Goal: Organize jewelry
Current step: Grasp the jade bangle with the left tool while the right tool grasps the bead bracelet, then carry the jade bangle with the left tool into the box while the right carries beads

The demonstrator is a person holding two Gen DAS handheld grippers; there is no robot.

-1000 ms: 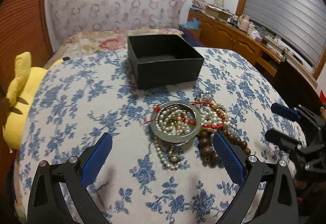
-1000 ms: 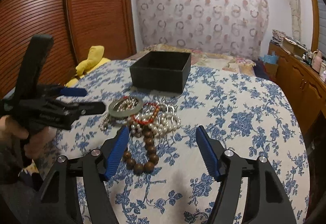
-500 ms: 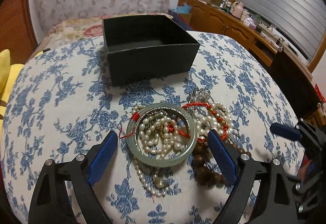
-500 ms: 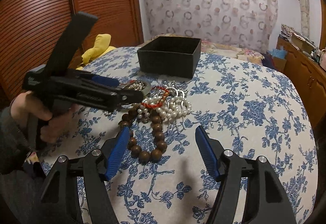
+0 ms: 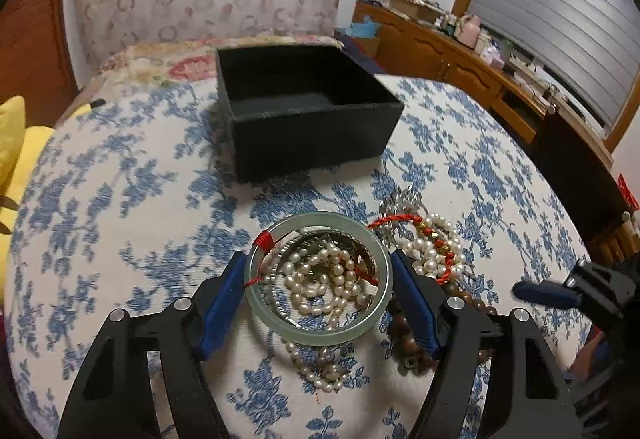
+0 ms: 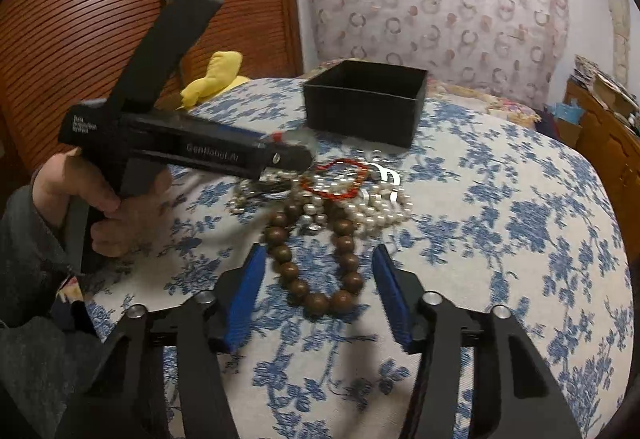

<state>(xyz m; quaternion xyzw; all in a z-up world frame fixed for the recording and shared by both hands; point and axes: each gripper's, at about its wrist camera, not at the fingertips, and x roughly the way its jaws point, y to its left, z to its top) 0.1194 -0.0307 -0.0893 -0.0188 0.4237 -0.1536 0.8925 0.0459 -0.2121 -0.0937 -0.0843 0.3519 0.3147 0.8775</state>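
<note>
In the left wrist view, the left gripper is reaching down over the jewelry pile on a blue-flowered bedspread. Its jaws are closing around a pale green bangle, one blue pad at each side of the ring and right at its rim; whether they are already pressing it I cannot tell. Inside the bangle strands of pearls and a red cord are lying tangled. Just to the right more pearls with red and gold beads are resting, and brown wooden beads are showing beside the right pad. A black box is standing open behind the pile, apart from it. The right gripper is peeking in at the right edge.

In the right wrist view, the right gripper is hovering low over the wooden bead bracelet. Its jaws are closing, with the near loop of the bracelet between the blue pads but untouched. A hand in a grey sleeve is holding the left gripper, whose tip is sitting at the far side of the pile. A yellow plush toy is lying beyond it.
</note>
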